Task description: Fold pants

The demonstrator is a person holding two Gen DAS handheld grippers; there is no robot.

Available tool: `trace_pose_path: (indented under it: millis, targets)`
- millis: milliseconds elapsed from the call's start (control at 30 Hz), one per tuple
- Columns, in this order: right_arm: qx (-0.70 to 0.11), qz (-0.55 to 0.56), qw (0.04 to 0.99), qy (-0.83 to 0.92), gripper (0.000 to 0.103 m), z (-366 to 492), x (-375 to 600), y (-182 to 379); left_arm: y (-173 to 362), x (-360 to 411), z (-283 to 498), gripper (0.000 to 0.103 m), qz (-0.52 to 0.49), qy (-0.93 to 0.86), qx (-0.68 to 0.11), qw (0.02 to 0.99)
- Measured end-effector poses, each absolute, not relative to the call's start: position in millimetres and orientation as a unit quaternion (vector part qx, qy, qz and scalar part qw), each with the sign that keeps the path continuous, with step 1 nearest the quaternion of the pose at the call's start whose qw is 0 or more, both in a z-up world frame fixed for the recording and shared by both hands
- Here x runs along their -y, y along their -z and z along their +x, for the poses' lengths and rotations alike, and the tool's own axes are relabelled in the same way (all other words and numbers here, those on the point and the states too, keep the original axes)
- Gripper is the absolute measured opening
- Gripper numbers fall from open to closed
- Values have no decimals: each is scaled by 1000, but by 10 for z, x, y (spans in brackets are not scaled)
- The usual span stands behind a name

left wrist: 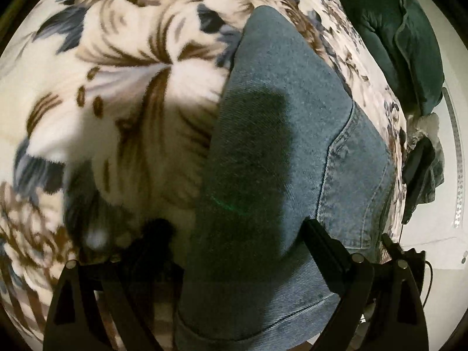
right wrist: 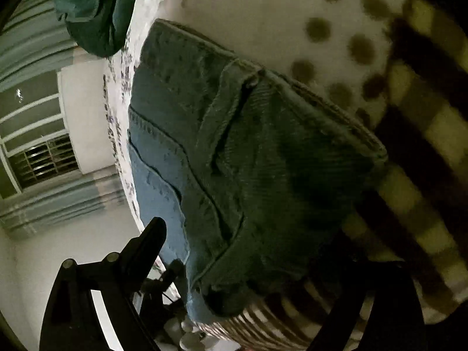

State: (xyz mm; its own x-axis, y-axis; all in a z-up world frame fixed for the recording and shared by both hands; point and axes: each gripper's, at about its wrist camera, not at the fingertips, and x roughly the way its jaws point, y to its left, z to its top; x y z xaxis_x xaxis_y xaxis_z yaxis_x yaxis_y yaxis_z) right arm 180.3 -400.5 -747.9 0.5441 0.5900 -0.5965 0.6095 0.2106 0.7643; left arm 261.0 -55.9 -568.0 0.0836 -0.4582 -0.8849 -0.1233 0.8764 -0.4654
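Observation:
Blue denim pants (left wrist: pixel 280 134) lie folded in a long strip on a floral blanket (left wrist: pixel 122 82). My left gripper (left wrist: pixel 237 231) hovers just over the near end with its jaws wide, open, and denim lies between the fingers (left wrist: pixel 321 239) without being pinched. In the right wrist view the pants (right wrist: pixel 234 152) show a pocket seam and waistband. My right gripper (right wrist: pixel 254 245) stands wide open at their near edge. Its left finger (right wrist: pixel 152 234) hangs past the bed's side; the other finger is lost in shadow.
A dark green pillow (left wrist: pixel 409 44) lies at the far corner of the bed, also seen as green cloth (right wrist: pixel 93 8). The bed's edge (left wrist: pixel 400 152) drops to a pale floor. A barred window (right wrist: pixel 44 158) and curtains stand beyond. A spotted and striped cover (right wrist: pixel 409 134) lies right of the pants.

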Motion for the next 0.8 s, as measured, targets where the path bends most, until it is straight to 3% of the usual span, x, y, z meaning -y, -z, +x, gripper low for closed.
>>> trace_pose_path:
  millis: [133,367,400,433,467,500,533,633,800]
  targets:
    - [-454,645,612,-60,95,1857,3892,7350,5704,543,2616,95,-221,121,-665,703]
    - [-484,625,611,-44,91,1980,3951,7530,5674,573,2608,95,-219,127,-656,711]
    - [-484,622,615,-43,90,1999,3940,7491,5635,559,2596,81,-228,132,-646,716]
    - [-482,614,624,-44,82,2013,3919,7430,5593,549,2586,51,-235,139,-636,722]
    - [-483,607,630,-43,60,2008,3899,7392,5550,552,2582,47,-235,140,-633,725]
    - [-490,598,633,-37,51,1999,3889,7371,5504,560,2569,36,-234,140,-627,730]
    - [-486,600,634,-38,51,1987,3896,7353,5474,560,2558,29,-238,145,-624,730]
    - [-482,599,639,-31,46,1978,3919,7265,5363,574,2539,21,-244,147,-614,736]
    - [-481,579,657,-35,41,2027,3920,6907,5037,585,2567,19,-256,144,-596,747]
